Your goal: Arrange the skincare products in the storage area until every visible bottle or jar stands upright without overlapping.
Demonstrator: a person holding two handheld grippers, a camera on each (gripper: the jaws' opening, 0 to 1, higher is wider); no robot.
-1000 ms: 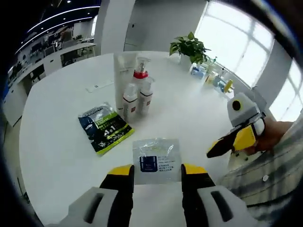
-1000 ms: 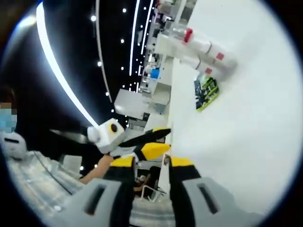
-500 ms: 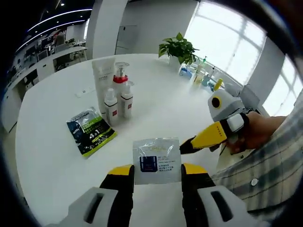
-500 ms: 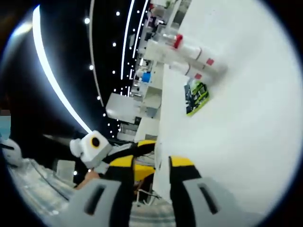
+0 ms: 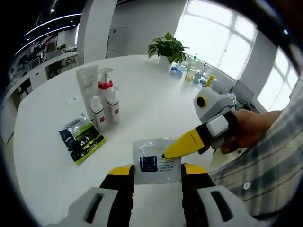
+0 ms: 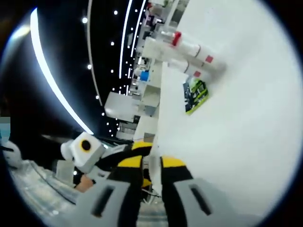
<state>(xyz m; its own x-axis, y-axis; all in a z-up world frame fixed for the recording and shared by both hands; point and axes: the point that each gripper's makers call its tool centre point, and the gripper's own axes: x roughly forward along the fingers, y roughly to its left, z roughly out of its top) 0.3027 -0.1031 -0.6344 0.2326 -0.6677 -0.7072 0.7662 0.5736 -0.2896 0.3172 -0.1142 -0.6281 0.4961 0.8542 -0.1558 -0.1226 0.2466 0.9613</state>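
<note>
My left gripper (image 5: 157, 171) is shut on a white sachet (image 5: 154, 161) with a dark blue jar printed on it, held just above the white table (image 5: 151, 104). My right gripper (image 5: 165, 154) reaches in from the right, a hand behind it, its yellow tip at the sachet's upper right edge. In the right gripper view, that gripper (image 6: 151, 165) has narrowed jaws with a small gap between them. A tall white tube, a red-collared pump bottle and two small white bottles (image 5: 99, 101) stand upright in a cluster at left, seen sideways as the bottle cluster (image 6: 189, 52).
A green and black sachet (image 5: 80, 137) lies flat in front of the bottles, also the green sachet (image 6: 195, 94). A potted plant (image 5: 165, 47) and several small bottles (image 5: 194, 73) stand at the table's far edge by the windows. A person's striped sleeve (image 5: 265, 170) is at right.
My right gripper has moved left until its tip meets the white sachet, and its jaws have drawn closer together. The left gripper keeps hold of the sachet; both cameras shifted.
</note>
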